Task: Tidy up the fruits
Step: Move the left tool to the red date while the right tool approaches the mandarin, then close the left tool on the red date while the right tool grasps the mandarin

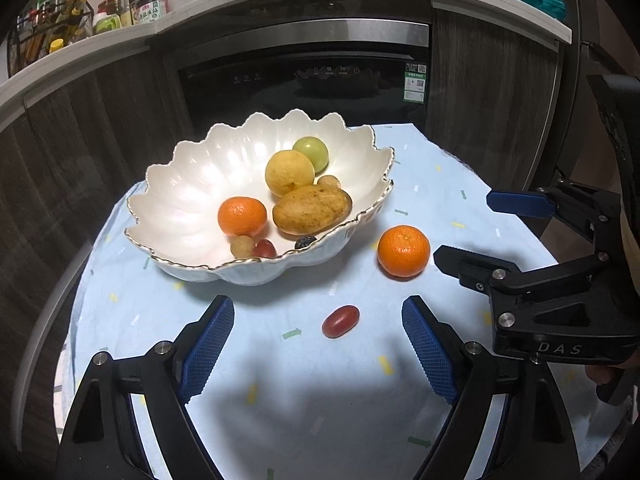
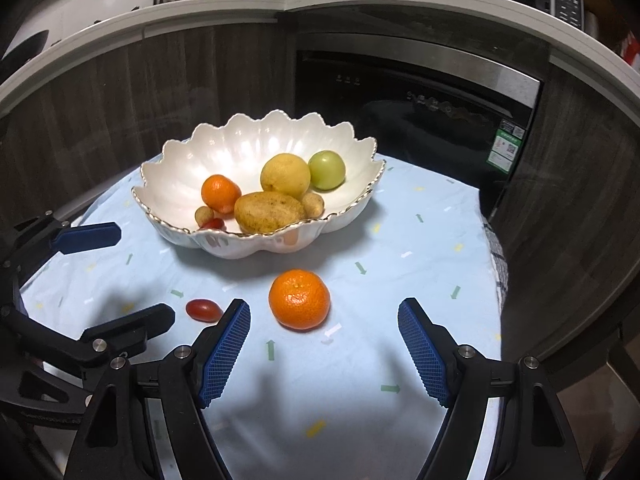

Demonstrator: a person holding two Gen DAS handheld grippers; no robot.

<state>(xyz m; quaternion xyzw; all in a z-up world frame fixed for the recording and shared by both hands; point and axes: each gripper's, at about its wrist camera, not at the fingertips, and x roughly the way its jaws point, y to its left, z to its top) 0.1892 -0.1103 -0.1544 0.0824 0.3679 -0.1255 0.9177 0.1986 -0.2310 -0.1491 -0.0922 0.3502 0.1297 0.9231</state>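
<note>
**Two grippers, two fruits left on the cloth**

We have both tools poised over the table and both released, nothing between the pads. Our left gripper has the small red tomato lying just ahead of its fingertips, almost centred in the gap, a touch toward the right finger. It is oblong, glossy and dark red, and its long axis runs slantwise across the gap rather than along the fingers, so we judge the pads would meet its ends more than its flanks.

Our right gripper faces the loose mandarin, just ahead and nearer its left finger than its right. Round, bright orange, dimpled skin, stem scar facing up; no axis to worry about.

Each fruit sits nearer its own gripper, so no crossing over looks needed. Beyond both, further ahead, stands the scalloped white bowl with a gold rim, already holding several fruits. Both loose fruits rest on the pale blue cloth, clear of the bowl.
</note>
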